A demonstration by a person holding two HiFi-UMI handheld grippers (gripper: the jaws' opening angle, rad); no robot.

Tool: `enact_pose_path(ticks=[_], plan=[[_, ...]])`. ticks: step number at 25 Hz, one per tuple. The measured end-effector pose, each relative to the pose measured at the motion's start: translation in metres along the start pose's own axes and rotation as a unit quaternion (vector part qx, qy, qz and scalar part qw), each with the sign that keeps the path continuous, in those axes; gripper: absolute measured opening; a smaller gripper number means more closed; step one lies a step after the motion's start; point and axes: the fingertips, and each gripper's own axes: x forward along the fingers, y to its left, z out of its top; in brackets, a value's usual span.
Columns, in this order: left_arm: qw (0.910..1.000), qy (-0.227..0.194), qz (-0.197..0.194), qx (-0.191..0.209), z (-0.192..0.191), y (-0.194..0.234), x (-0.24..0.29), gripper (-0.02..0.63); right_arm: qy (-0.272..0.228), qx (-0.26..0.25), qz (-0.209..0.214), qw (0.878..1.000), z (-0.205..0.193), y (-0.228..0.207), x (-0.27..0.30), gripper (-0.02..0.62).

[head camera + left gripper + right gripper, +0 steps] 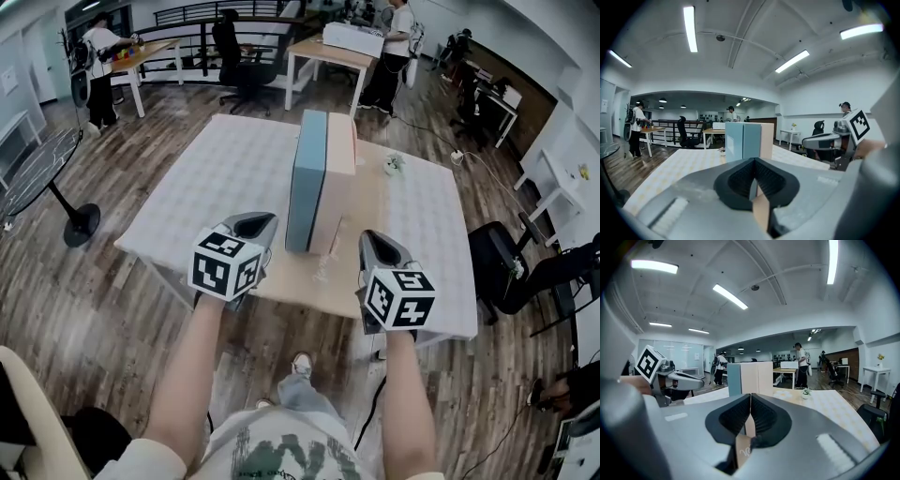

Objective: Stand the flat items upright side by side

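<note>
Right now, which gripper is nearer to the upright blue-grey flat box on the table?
Left. The left gripper is just left of the blue-grey flat box, at its near end. The right gripper is on the other side, beyond the beige flat box that stands beside it.

White short-sleeved T-shirt with dark green print, light grey trousers, one pale shoe

boxes abreast, mid table; plant right
</note>
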Motion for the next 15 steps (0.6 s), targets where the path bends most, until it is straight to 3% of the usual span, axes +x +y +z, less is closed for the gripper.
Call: enact_pose_path(ticks=[15], plan=[[1.0, -0.005, 0.008, 0.0, 0.01, -0.007, -0.024, 0.005, -0.004, 0.0, 0.012, 1.0, 0.007, 0.019, -0.012, 0.0]])
